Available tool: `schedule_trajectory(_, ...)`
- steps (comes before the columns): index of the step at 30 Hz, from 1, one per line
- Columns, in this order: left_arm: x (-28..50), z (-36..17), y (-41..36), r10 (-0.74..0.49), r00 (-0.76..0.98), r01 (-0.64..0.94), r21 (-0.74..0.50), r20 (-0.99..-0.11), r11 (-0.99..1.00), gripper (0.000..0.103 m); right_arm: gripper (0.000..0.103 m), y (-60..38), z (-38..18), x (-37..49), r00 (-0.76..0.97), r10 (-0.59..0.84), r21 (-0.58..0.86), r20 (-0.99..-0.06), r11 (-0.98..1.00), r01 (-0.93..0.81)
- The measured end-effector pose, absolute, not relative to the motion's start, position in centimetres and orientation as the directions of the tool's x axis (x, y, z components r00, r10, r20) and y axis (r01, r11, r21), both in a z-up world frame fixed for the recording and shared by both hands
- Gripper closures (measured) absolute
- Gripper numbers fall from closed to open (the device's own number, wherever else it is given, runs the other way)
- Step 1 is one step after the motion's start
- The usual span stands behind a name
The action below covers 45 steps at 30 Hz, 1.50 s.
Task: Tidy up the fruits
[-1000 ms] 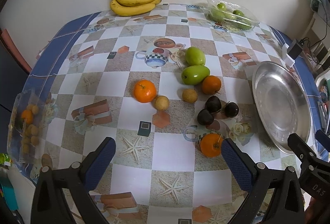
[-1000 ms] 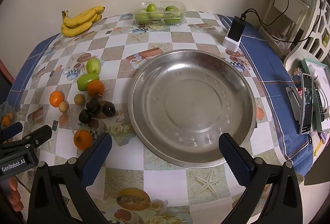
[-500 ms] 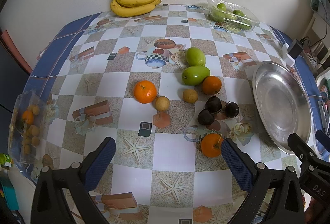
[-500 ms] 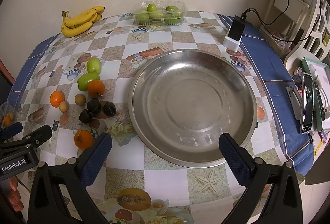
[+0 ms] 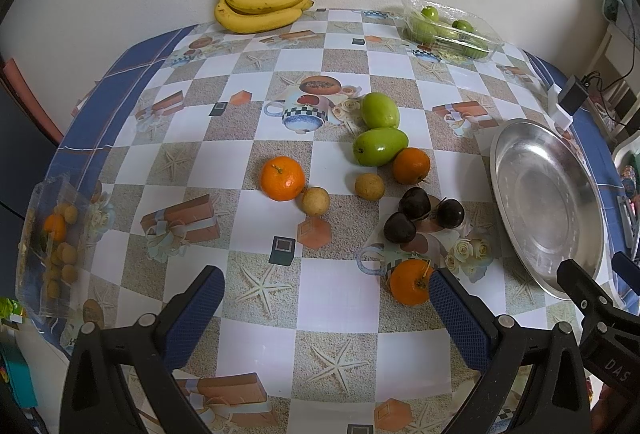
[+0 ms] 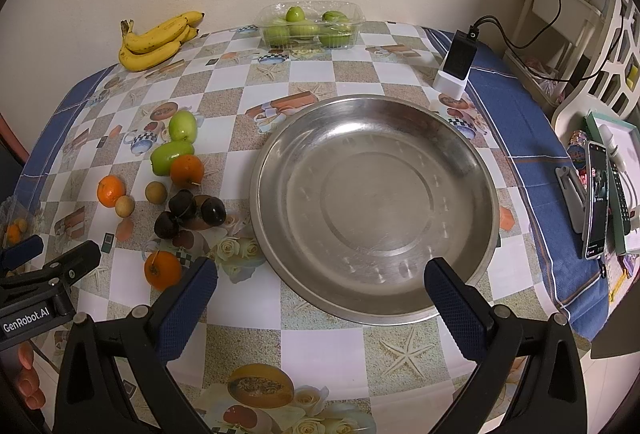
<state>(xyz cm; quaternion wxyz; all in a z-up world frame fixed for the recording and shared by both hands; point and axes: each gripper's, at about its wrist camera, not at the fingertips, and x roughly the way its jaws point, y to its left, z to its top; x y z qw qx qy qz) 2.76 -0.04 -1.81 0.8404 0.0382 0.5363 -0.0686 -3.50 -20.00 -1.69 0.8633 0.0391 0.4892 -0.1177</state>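
Starting far left of the steel plate (image 5: 548,210), a clear box of small fruit (image 5: 52,246) sits at the table edge. The left gripper (image 5: 326,298) hovers low over the checked tablecloth (image 5: 336,302) with its jaws spread wide and nothing between them; 1 orange (image 5: 409,281) lies just beside its right finger. Further from the plate, another orange (image 5: 282,178) touches a small tan fruit (image 5: 315,201), and a second tan fruit (image 5: 369,186) lies nearer the plate. Behind these, 2 green fruits (image 5: 380,130) lie close together: the nearer one has its long axis running roughly left-right, toward the plate, while the rounder one behind it shows no clear direction. A third orange (image 5: 411,165) touches the nearer green fruit. 3 dark plums (image 5: 414,204) cluster just left of the plate. At the wall, the banana bunch (image 5: 262,8) lies lengthwise along it, stem end away from the plate, tips pointing toward a clear tray of green fruit (image 6: 312,24). The right gripper (image 6: 320,290) hangs over the plate's near rim, jaws wide apart and holding nothing. Behind the plate stands a black charger (image 6: 460,62).
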Motion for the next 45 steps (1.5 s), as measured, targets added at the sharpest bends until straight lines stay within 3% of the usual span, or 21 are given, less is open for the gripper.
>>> schedule_trajectory(11, 3.6, -1.6, 0.4, -0.096, 0.400, 0.159, -0.034, -0.911, 0.987, 0.000, 0.000, -19.3, -1.8, -3.0, 0.484, -0.148, -0.047, -0.862, 0.976, 0.214)
schedule_trajectory(26, 8.7, -1.7, 2.8, -0.102, 0.384, 0.201, -0.025, -0.918, 0.979, 0.000, 0.001, -12.9, -3.8, 1.4, 0.391, 0.010, 0.000, -0.920, 1.000, -0.024)
schedule_trajectory(33, 11.3, -4.1, 2.7, -0.091, 0.306, 0.208, -0.026, -0.948, 0.978, 0.002, 0.018, -10.7, -6.4, 3.3, 0.283, 0.033, 0.009, -0.959, 0.996, -0.087)
schedule_trajectory(36, 12.4, -5.5, 2.7, -0.133, 0.258, 0.189, -0.085, -0.957, 0.978, 0.011, 0.027, -9.9, -7.5, 4.0, 0.242, 0.045, 0.021, -0.969, 0.995, -0.100)
schedule_trajectory(45, 14.6, -7.7, 3.4, -0.155, 0.201, 0.140, -0.128, -0.967, 0.982, 0.024, 0.046, -8.8, -9.4, 5.1, 0.176, 0.053, 0.039, -0.983, 0.996, -0.083)
